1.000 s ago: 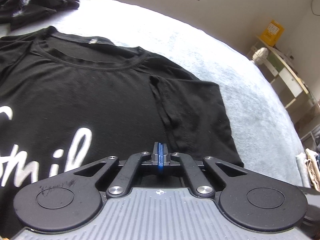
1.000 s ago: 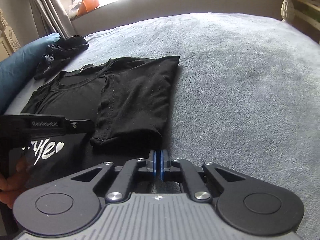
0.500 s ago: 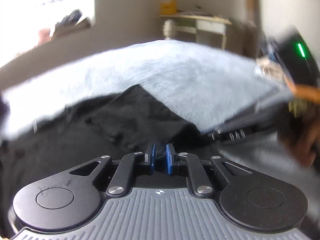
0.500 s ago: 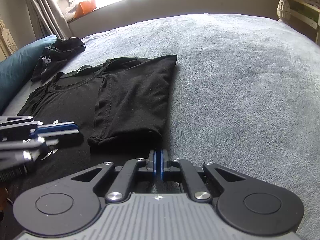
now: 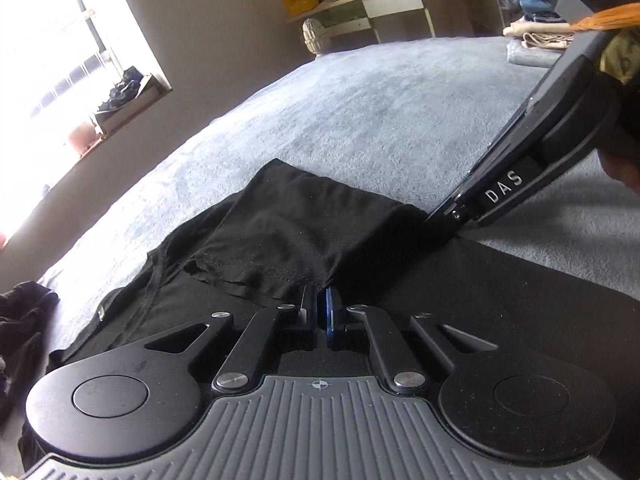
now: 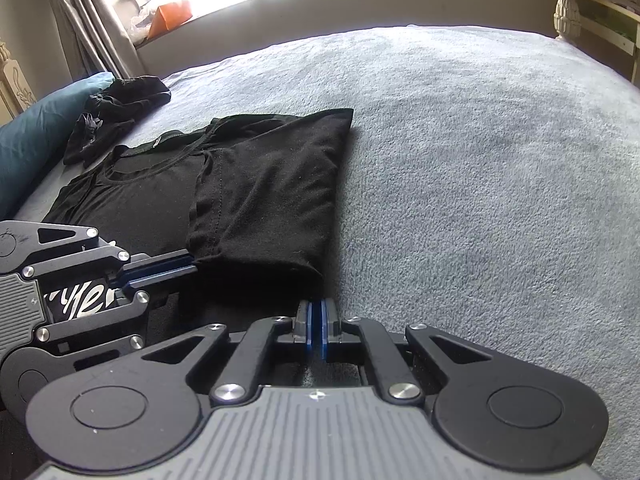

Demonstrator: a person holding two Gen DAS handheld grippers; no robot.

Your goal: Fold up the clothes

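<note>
Garment: black cotton T-shirt with white lettering [image 6: 160, 196], spread flat on the grey fleece bedspread [image 6: 460, 160].
Done: right sleeve panel [image 6: 268, 200] turned inward over the chest.
Left gripper [image 5: 318, 312]: jaws clenched at the hem of that sleeve; whether they pinch cloth cannot be told.
Right gripper [image 6: 316, 328]: jaws clenched at the shirt's side edge; grasp unclear.
Remaining: opposite side fold and lengthwise fold, judging by the exposed lettering.
Queue: crumpled black clothing [image 6: 116, 112] beside the blue pillow [image 6: 36, 128].

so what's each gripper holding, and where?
Left gripper, closing, pinches the sleeve hem of the black T-shirt; right gripper pinches its folded side edge below that sleeve.
</note>
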